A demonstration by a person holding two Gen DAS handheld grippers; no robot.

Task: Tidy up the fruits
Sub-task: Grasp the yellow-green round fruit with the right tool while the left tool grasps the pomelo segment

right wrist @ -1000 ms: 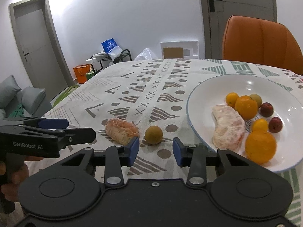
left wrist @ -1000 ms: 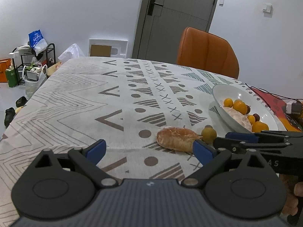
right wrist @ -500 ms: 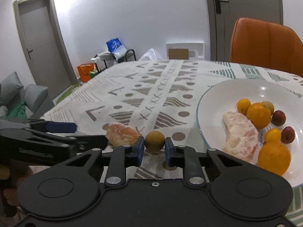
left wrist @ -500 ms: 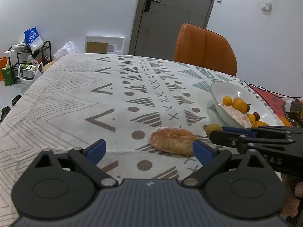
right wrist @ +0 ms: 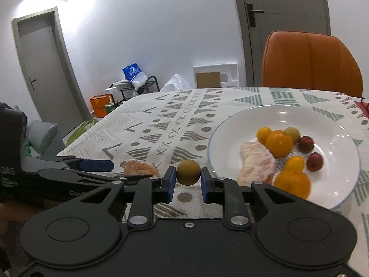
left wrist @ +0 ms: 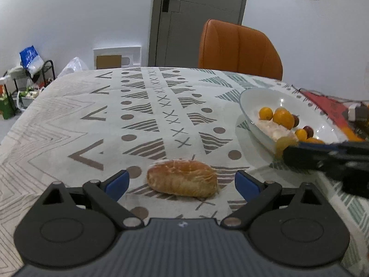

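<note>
Between my right gripper's [right wrist: 188, 182] blue pads sits a small round greenish-brown fruit [right wrist: 188, 172], pinched from both sides and clear of the patterned tablecloth [right wrist: 147, 124]. Just right of those jaws, the white plate [right wrist: 341, 127] holds oranges, peeled citrus and small red fruits. My left gripper [left wrist: 182, 181] stands wide open, empty, with a peeled citrus piece [left wrist: 182, 181] lying between its fingers, touching neither.

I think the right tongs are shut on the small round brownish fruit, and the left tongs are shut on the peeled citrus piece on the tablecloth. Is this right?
Not fully. The right tongs are indeed shut on the small round fruit. But the left tongs are open: in the left wrist view their blue pads stand apart on either side of the peeled citrus piece, which lies on the tablecloth.
</note>
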